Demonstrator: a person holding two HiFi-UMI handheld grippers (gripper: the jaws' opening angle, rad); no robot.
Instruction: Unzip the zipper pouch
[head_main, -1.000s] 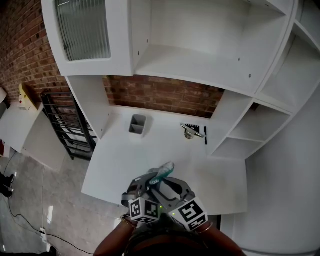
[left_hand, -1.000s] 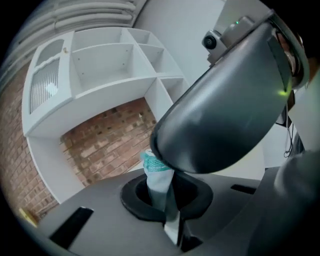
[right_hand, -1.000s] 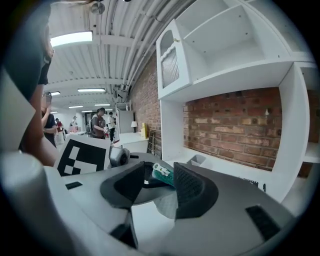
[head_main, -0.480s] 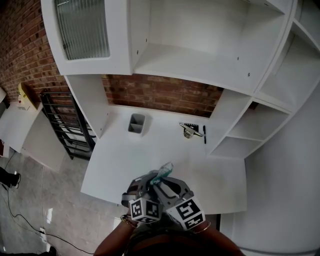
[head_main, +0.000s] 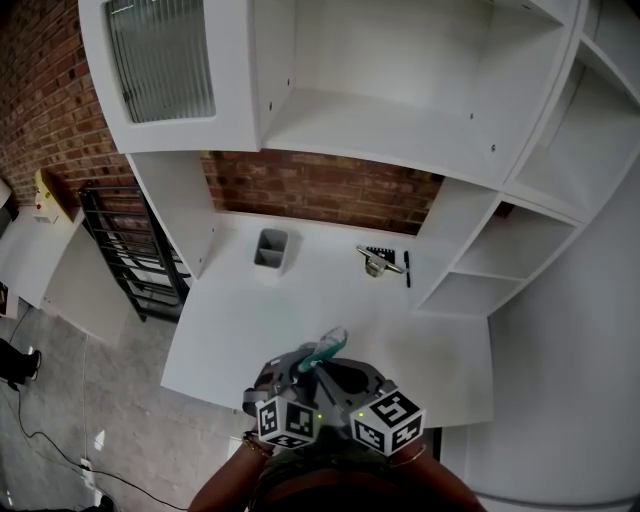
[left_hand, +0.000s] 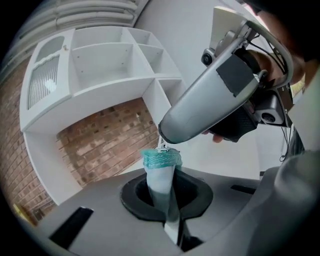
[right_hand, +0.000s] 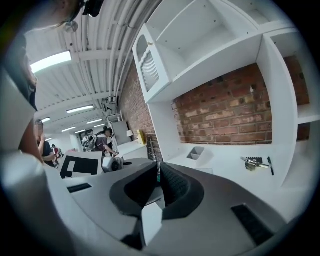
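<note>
Over desk (head_main: 240, 330) | left claw (left_hand: 167, 202) clamps teal mesh pouch (left_hand: 161, 165)

Head view looks steeply down onto the white tabletop (head_main: 250, 320); left and right gripper views look close along their own jaws. All share the red brick back wall (head_main: 320, 190).

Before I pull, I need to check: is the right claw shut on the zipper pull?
Shut. The right claw has its pads pinching the thin zipper pull at the pouch teal end.

Left claw (head_main: 298, 362), right claw (head_main: 322, 368), both closed
</note>
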